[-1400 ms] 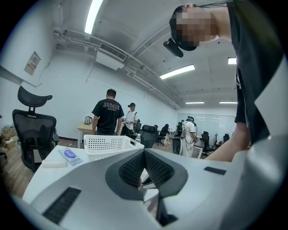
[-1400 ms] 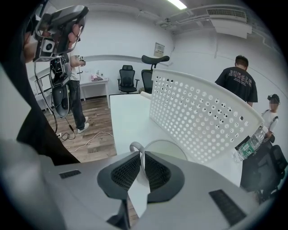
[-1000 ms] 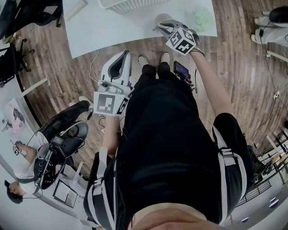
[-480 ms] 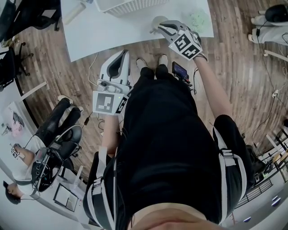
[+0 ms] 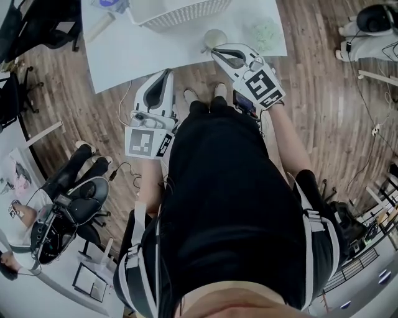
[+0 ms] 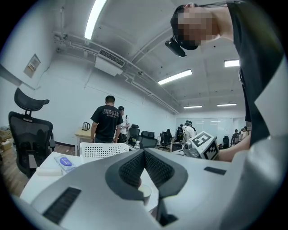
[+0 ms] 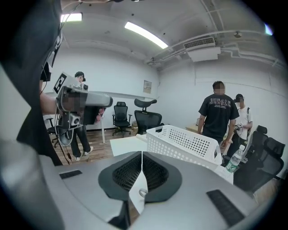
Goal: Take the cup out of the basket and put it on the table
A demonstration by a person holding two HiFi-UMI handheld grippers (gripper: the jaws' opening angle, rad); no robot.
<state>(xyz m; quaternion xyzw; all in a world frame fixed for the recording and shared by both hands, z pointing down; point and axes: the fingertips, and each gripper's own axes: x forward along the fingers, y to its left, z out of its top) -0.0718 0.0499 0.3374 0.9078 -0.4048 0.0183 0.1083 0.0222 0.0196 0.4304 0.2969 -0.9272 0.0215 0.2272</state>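
Pale round cup (image 5: 214, 38) standing on the smooth white bench (image 5: 124, 49), outside the perforated white plastic basket (image 5: 180, 12). My right tongs (image 5: 216, 52), pressed together and empty, lie just beside it; my left tongs (image 5: 166, 73) are likewise closed, holding nothing.

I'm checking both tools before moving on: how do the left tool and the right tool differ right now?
The right tool has its tips close to the cup; the left tool sits farther off, to the cup's left. The right tool angles leftward toward the cup; the left tool points straight ahead. Both have jaws together, gripping nothing.
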